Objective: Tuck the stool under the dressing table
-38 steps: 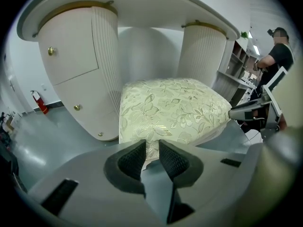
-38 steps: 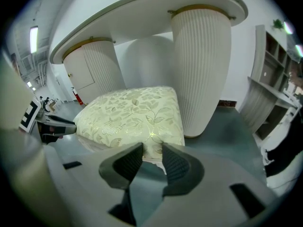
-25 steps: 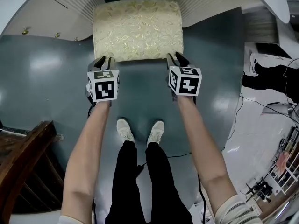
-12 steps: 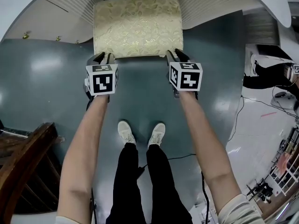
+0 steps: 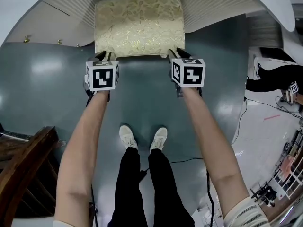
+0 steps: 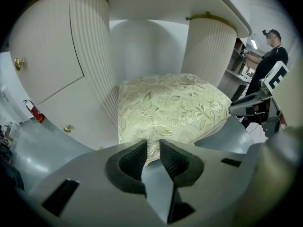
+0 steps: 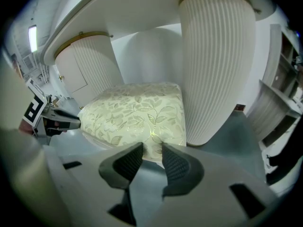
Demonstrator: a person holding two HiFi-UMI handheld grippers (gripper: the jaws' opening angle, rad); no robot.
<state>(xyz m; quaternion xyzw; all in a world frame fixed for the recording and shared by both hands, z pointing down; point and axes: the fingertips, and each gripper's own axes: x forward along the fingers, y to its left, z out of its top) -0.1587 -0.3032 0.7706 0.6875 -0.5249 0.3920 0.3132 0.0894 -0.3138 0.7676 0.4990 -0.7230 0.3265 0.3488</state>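
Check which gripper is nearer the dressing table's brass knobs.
Left. The left gripper grips the stool at its near-left corner, beside the brass knobs; right gripper grips its near-right corner, farther across.

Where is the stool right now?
The stool is top centre in the head view, between the dressing table's two ribbed pedestals.

Glossy grey floor (image 5: 42,89) all around. Dark wooden furniture (image 5: 23,162) juts in lower left, a thin black cable (image 5: 183,159) trails across, and a wire rack (image 5: 286,181) sits lower right. In the left gripper view there's a red extinguisher (image 6: 32,111) by the wall and a bystander (image 6: 271,60) in black.
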